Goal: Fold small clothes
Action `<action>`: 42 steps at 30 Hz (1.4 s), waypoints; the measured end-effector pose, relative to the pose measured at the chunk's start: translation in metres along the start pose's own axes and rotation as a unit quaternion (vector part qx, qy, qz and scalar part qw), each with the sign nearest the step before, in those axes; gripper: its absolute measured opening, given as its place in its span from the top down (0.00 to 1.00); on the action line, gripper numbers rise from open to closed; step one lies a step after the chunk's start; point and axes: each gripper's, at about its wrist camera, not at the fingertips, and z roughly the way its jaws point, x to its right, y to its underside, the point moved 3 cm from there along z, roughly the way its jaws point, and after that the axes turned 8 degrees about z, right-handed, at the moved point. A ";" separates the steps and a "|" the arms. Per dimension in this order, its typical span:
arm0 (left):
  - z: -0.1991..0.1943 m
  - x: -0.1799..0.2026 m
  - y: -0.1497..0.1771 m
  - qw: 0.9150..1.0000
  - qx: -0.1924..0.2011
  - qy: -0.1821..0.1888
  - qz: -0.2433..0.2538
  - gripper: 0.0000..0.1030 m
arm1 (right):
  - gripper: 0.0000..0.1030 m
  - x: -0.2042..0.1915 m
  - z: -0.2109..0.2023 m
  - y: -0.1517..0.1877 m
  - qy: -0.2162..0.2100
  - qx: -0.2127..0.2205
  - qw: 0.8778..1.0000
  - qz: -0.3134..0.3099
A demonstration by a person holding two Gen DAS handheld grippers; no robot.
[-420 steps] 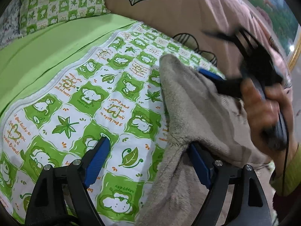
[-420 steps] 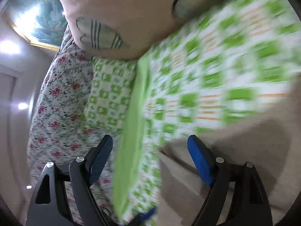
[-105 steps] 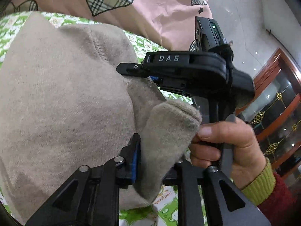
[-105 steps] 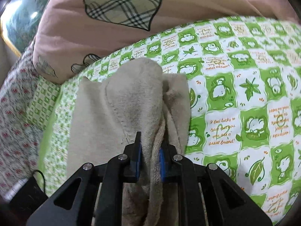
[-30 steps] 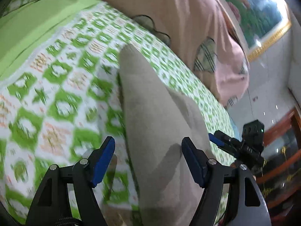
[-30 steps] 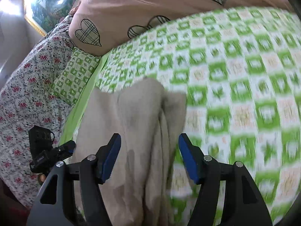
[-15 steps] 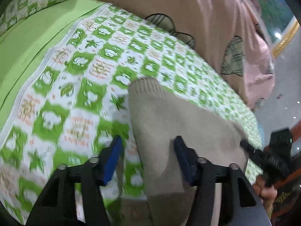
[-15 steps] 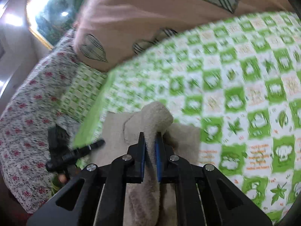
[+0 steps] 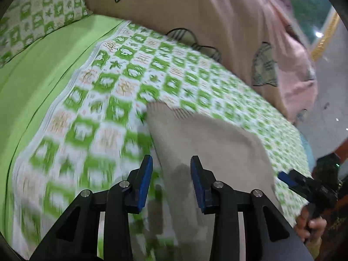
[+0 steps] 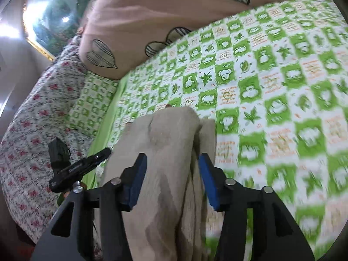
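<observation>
Beige knit garment point(image 10: 165, 152) lies folded on the green-checked sheet point(image 10: 271, 87), well short of the pink pillow point(image 10: 152, 10) (plaid hearts on it). Right gripper point(image 10: 171, 178) open, blue pads either side of the garment's folded top, not pinching. Left gripper point(image 9: 171, 182) open too, over the garment's edge nr the sheet, holding nothing.

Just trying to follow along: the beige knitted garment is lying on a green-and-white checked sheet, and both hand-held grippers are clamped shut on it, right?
Not quite. The beige knitted garment does lie on the green-and-white checked sheet, but neither tool is clamped. The right wrist view shows the right hand-held gripper with its jaws apart, and the left wrist view shows the left hand-held gripper open too.
</observation>
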 end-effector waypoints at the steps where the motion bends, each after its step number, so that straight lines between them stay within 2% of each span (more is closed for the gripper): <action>1: -0.015 0.007 0.015 1.000 0.006 0.002 0.007 0.64 | 0.50 0.000 -0.008 0.008 0.000 0.001 1.000 -0.001; 6: -0.067 0.030 0.078 0.999 0.023 0.003 0.029 0.58 | 0.50 -0.003 -0.038 0.048 0.008 -0.003 1.000 -0.017; 9: -0.088 0.040 0.113 0.999 0.022 -0.003 0.039 0.50 | 0.50 -0.006 -0.048 0.073 0.027 -0.015 0.999 -0.038; 12: -0.102 0.053 0.142 0.998 0.024 0.003 0.057 0.47 | 0.50 -0.006 -0.055 0.095 0.034 -0.025 0.998 -0.048; 16: -0.097 0.072 0.169 0.995 0.009 -0.005 0.100 0.46 | 0.50 -0.009 -0.059 0.112 0.030 -0.029 0.997 -0.057; 21: -0.079 0.081 0.182 0.992 -0.007 -0.021 0.121 0.46 | 0.50 -0.019 -0.054 0.121 0.040 -0.037 0.995 -0.084; 23: -0.073 0.080 0.183 0.992 -0.011 -0.035 0.123 0.46 | 0.50 -0.021 -0.051 0.122 0.046 -0.043 0.994 -0.090; 25: -0.067 0.075 0.183 0.990 -0.017 -0.066 0.123 0.46 | 0.50 -0.021 -0.047 0.122 0.044 -0.047 0.994 -0.088; 28: -0.068 0.066 0.182 0.992 -0.014 -0.078 0.101 0.46 | 0.51 -0.021 -0.042 0.122 0.035 -0.050 0.995 -0.084; 30: -0.071 0.058 0.182 0.994 -0.009 -0.077 0.073 0.47 | 0.72 -0.024 -0.038 0.125 0.037 -0.048 0.994 -0.090; 32: -0.075 0.056 0.183 0.995 -0.006 -0.079 0.059 0.48 | 0.86 -0.024 -0.034 0.124 0.040 -0.051 0.994 -0.088; 35: -0.080 0.050 0.180 0.999 0.001 -0.052 0.012 0.55 | 0.89 -0.028 -0.040 0.120 0.026 -0.037 0.996 -0.080; 38: -0.078 0.044 0.181 0.999 -0.007 -0.043 -0.016 0.59 | 0.90 -0.039 -0.065 0.111 -0.018 0.006 0.996 -0.082; 39: -0.075 0.041 0.183 0.999 -0.015 -0.040 -0.024 0.60 | 0.90 -0.040 -0.072 0.110 -0.021 0.017 0.996 -0.089; 42: -0.072 0.038 0.184 0.999 -0.017 -0.030 -0.036 0.60 | 0.91 -0.027 -0.068 0.113 0.055 0.011 0.992 -0.111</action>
